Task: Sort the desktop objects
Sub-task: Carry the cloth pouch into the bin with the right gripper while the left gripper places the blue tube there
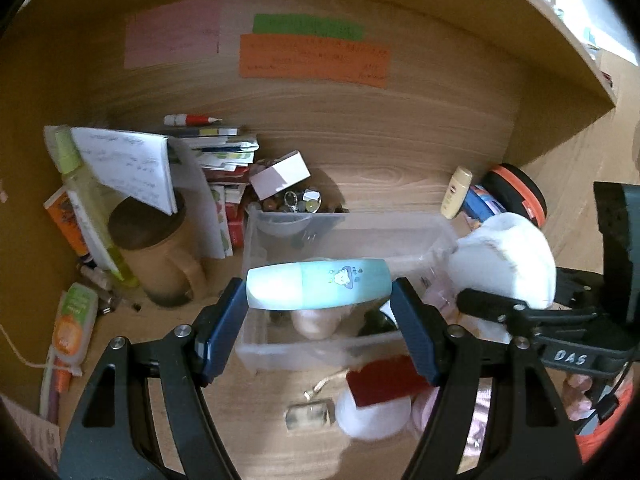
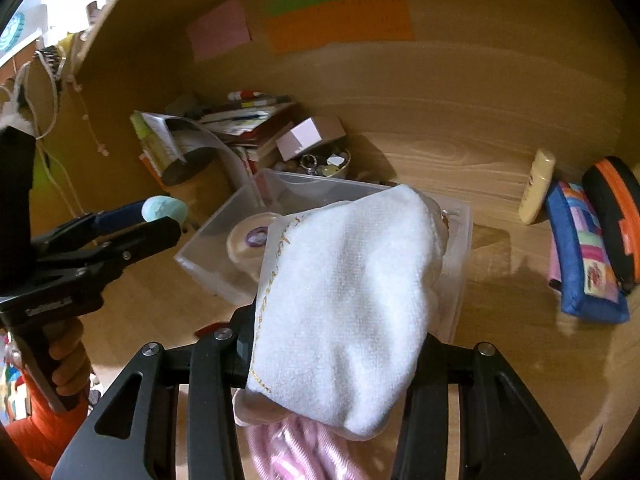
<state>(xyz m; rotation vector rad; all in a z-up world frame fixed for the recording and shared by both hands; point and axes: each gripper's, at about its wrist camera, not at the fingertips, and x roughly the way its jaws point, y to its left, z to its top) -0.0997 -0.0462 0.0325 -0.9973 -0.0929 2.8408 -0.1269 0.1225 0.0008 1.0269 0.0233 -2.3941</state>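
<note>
Left tongs point(image 1: 319, 306) fill the bottom of the left wrist view, jaws spread fairly wide and pinching a teal bottle point(image 1: 319, 284) crosswise, one blue pad on each end. Bottle hangs over the clear plastic bin point(image 1: 256, 236) on the wooden desk point(image 1: 400, 184). Bin already holds a pale round jar point(image 1: 316, 322). Just beyond it sits a bowl of trinkets point(image 1: 298, 202); left of it a brown mug point(image 1: 160, 256) and a tall green spray bottle point(image 1: 86, 204). My right tongs point(image 1: 486, 304) come in from the right edge, carrying a white pouch point(image 1: 508, 260).

Right wrist view: white pouch point(image 2: 344, 308) sits closest, clamped between my right tongs point(image 2: 336, 364), jaws partly closed on it; fingertips hidden behind the fabric. Pouch hangs over the near right part of the bin point(image 2: 460, 264). Left tongs point(image 2: 160, 216) sit at the left edge with the teal bottle point(image 2: 164, 208) end-on. Cream bottle point(image 2: 536, 188), patchwork pencil case point(image 2: 584, 256) and black case with orange zip point(image 2: 616, 216) stand well off to the right.
</note>
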